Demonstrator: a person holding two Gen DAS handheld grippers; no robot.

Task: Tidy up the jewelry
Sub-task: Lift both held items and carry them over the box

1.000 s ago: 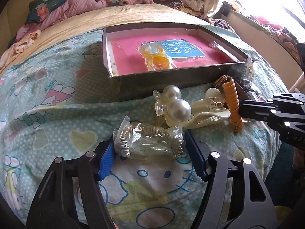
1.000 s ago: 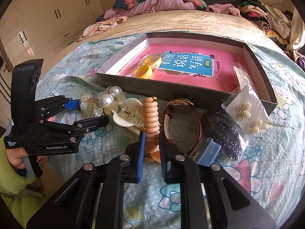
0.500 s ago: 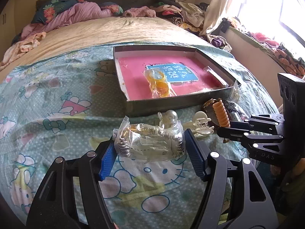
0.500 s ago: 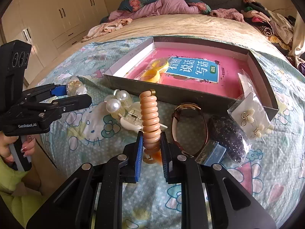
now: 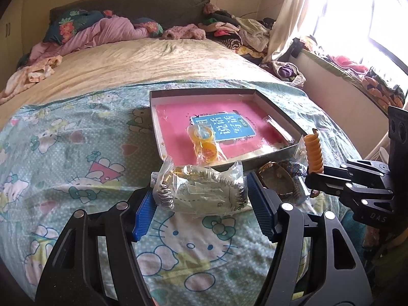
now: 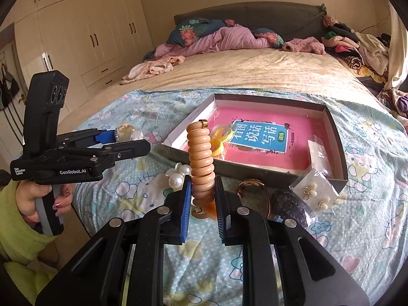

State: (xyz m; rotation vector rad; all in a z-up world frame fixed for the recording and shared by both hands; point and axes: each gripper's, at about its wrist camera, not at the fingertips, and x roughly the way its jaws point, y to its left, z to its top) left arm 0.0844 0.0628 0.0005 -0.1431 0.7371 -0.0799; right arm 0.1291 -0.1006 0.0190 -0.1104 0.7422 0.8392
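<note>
While both tongs are clamped, the left gripper (image 5: 201,199) holds a clear plastic jewelry packet (image 5: 200,190) crosswise; the right gripper (image 6: 202,199) holds an upright orange spiral coil (image 6: 201,160). A shallow pink-lined cardboard box (image 6: 336,137) lies directly ahead, nearer the right.

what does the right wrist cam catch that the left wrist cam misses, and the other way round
Only the right wrist view shows the wardrobe, the pearl clip, the earring card and the hand on the left gripper. Only the left wrist view shows the window and the bagged bracelet up close in that gripper's jaws. Both show the open box, its yellow bangles and the coil hair tie.
</note>
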